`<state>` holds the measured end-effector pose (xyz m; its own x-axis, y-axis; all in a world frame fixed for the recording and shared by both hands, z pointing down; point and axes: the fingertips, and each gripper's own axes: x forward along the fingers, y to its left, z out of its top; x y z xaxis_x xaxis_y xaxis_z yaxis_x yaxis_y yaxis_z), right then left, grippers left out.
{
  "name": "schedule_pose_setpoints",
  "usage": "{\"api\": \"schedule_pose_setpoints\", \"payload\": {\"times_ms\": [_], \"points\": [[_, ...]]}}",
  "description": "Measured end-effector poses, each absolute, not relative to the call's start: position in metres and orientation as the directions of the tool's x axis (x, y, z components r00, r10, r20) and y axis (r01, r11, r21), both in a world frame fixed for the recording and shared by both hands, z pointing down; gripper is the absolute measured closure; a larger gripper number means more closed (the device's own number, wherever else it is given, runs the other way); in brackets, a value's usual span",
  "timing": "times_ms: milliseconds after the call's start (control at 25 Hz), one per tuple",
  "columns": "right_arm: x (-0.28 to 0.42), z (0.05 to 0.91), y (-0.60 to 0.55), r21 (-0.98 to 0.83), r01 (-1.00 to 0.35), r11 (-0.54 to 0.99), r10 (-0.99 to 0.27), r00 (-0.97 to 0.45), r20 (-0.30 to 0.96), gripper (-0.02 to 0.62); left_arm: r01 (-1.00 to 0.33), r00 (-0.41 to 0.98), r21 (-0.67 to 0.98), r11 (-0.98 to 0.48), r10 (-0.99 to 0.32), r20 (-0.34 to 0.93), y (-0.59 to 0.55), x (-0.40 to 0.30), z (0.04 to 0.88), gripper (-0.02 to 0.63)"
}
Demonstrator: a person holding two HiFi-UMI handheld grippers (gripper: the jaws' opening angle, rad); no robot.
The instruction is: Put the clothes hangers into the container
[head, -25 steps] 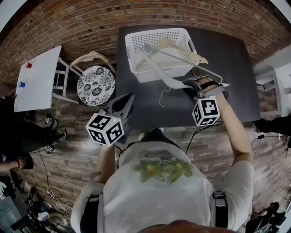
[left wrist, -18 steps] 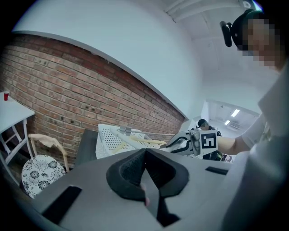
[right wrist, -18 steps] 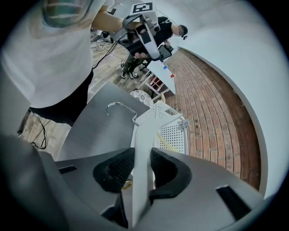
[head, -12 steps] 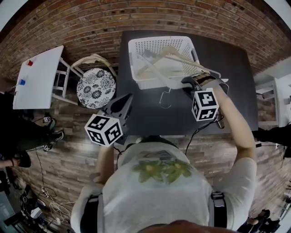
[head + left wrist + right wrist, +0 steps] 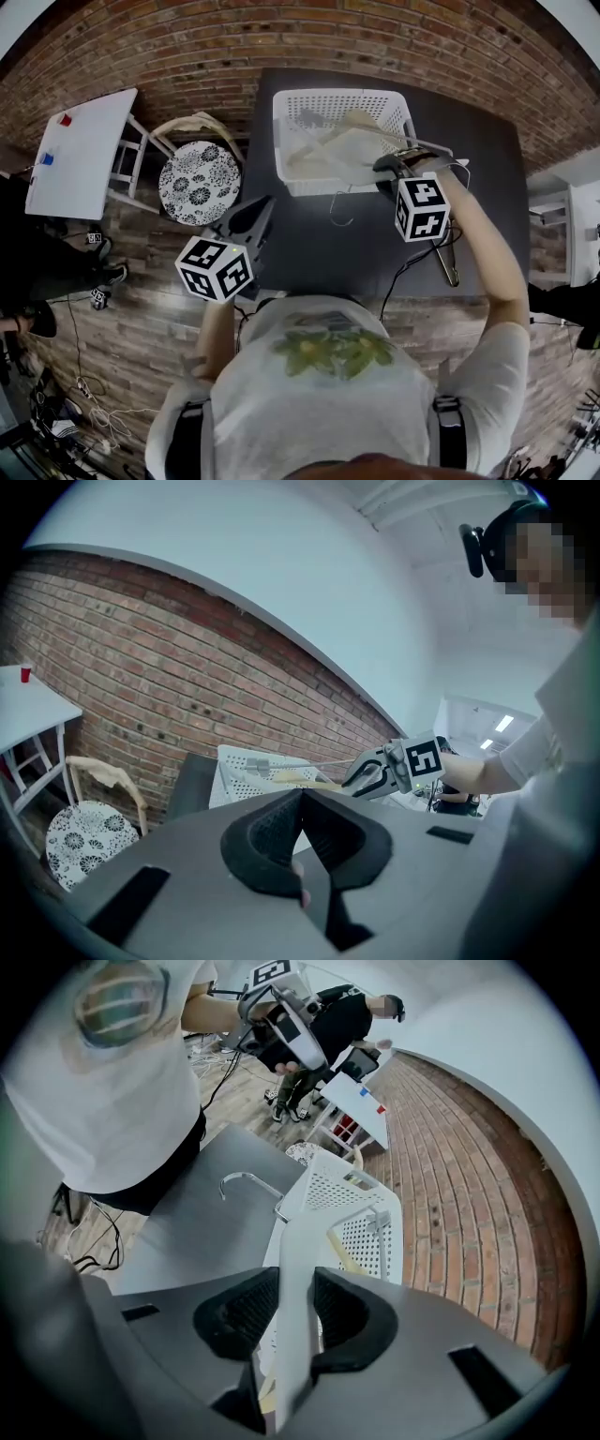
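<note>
Moved since a second ago: right claw, carried forward with its outstretched forearm to the near right corner of the container, taking the white hanger with it. Right claw pads are pressed onto the hanger's flat arm. The hanger body lies across the container's near rim, with its metal hook outside and over the worktop. A beige hanger lies inside the container. Left claw is held back at the worktop's near left edge with the elbow bent, its tips pressed together with nothing between them. Bare worktop lies between the two claws. A stool stands just beside the worktop's left edge.
</note>
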<state>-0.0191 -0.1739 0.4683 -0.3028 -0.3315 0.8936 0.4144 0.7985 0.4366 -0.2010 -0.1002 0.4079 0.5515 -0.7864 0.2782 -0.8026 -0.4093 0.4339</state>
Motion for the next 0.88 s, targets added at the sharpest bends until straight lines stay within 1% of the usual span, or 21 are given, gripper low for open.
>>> {"api": "schedule_pose_setpoints", "payload": {"times_ms": [240,440,560,720,880], "points": [[-0.020,0.477,-0.189,0.368,0.459,0.809,-0.273,-0.261,0.926,0.460,-0.808,0.540,0.440,-0.391,-0.790,0.289,-0.112,-0.202,0.411,0.578],[-0.024,0.482,-0.203,0.329,0.462,0.823,-0.236,-0.248,0.939,0.462,-0.812,0.535,0.442,-0.381,-0.789,0.302,-0.119,-0.201,0.416,0.578],[-0.029,0.483,-0.205,0.289,0.459,0.840,-0.186,-0.256,0.949,0.462,-0.814,0.531,0.444,-0.374,-0.789,0.310,-0.123,-0.201,0.418,0.578],[-0.037,0.490,-0.212,0.293,0.490,0.821,-0.186,-0.254,0.949,0.494,-0.817,0.525,0.447,-0.364,-0.790,0.317,-0.128,-0.202,0.422,0.578],[-0.042,0.497,-0.215,0.237,0.448,0.862,-0.120,-0.274,0.954,0.499,-0.818,0.524,0.450,-0.359,-0.788,0.323,-0.130,-0.204,0.424,0.578]]}}
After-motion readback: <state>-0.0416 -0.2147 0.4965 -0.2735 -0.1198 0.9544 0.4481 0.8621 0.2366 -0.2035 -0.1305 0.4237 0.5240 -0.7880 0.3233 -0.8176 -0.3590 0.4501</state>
